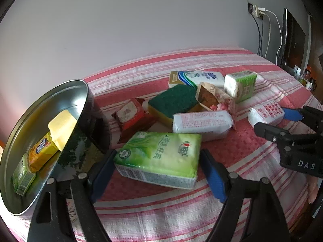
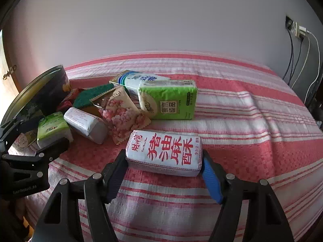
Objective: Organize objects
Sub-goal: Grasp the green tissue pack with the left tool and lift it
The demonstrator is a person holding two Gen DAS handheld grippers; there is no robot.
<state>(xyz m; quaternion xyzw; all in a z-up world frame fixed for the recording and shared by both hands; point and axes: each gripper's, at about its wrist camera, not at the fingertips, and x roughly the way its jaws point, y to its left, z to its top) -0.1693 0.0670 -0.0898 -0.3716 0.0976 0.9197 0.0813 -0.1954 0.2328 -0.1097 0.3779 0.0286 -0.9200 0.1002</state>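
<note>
Blue-padded left jaws clamp the green tissue pack (image 1: 159, 157); right jaws grip the red-lettered white packet (image 2: 164, 153).

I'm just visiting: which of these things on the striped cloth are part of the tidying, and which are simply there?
Part of the tidying:
round tin
green tissue pack between the left gripper pads
white packet with red writing in the right gripper
green-topped sponge
other packets beside it

Simply there:
wall socket with its cables
striped cloth
</note>
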